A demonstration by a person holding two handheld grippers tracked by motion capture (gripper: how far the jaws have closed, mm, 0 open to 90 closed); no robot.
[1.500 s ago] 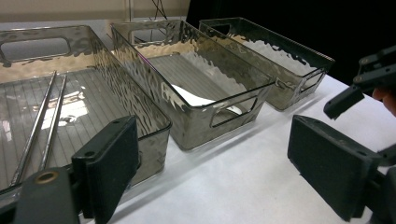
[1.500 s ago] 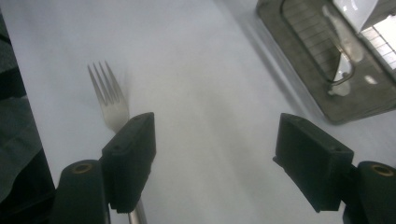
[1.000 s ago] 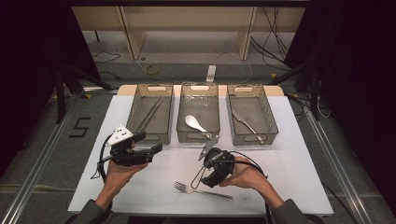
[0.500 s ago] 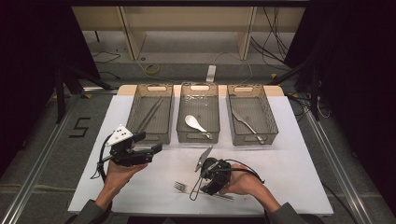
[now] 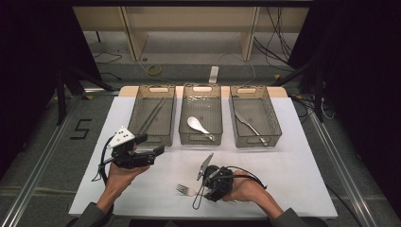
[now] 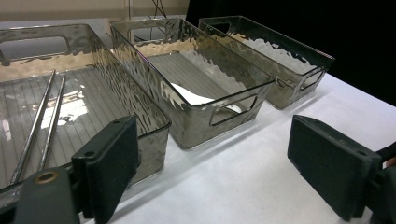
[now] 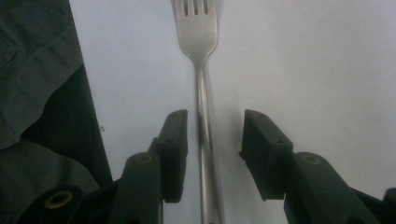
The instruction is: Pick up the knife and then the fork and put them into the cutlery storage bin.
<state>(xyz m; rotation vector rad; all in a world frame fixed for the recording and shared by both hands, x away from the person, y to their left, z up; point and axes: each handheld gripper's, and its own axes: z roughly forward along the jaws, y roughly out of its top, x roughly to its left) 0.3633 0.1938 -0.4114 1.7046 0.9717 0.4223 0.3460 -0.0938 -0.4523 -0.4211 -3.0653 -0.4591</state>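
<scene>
Left claw (image 5: 158, 150) hangs over the white counter (image 5: 302, 156), just in front of the left bin (image 5: 152, 115), its jaws spread wide with nothing but bare counter between them. In the left gripper view the two black pads (image 6: 109, 163) stand far apart, and the bins run off behind them in a row. That left bin (image 6: 70, 107) holds a pair of metal chopsticks (image 5: 152, 115) lying lengthwise. Next over, the middle bin (image 5: 202, 113) carries a white spoon (image 5: 197, 125) near its front. The right bin (image 5: 255, 115) has a knife (image 5: 249, 124) lying on a slant.

Down to the near edge now: the fork (image 5: 185, 190) lies flat on the counter, tines pointing to the left in the high view. Right claw (image 5: 201, 189) is down on it, a hand (image 5: 243, 188) wrapped around the body. Its jaws have just been closing, and the right gripper view shows the fork (image 7: 201, 93) handle running straight up between the pads (image 7: 264, 149), closer to the left one, a gap still visible on each side, so no squeeze yet.
</scene>
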